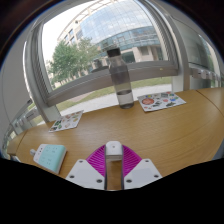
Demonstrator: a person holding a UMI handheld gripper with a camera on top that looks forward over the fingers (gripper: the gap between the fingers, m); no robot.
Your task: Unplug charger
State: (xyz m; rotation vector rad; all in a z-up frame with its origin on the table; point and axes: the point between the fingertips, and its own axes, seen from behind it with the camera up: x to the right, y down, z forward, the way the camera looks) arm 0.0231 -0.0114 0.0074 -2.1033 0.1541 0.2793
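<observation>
Since I need a firm grip to pull it, my gripper [114, 165] is clamped on the white charger [114, 148], low over the table [150, 130].

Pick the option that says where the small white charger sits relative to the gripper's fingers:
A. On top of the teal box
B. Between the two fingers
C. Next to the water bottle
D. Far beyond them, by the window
B: the white charger sits between the two fingers of the gripper, with the magenta pads on either side of it.
</observation>
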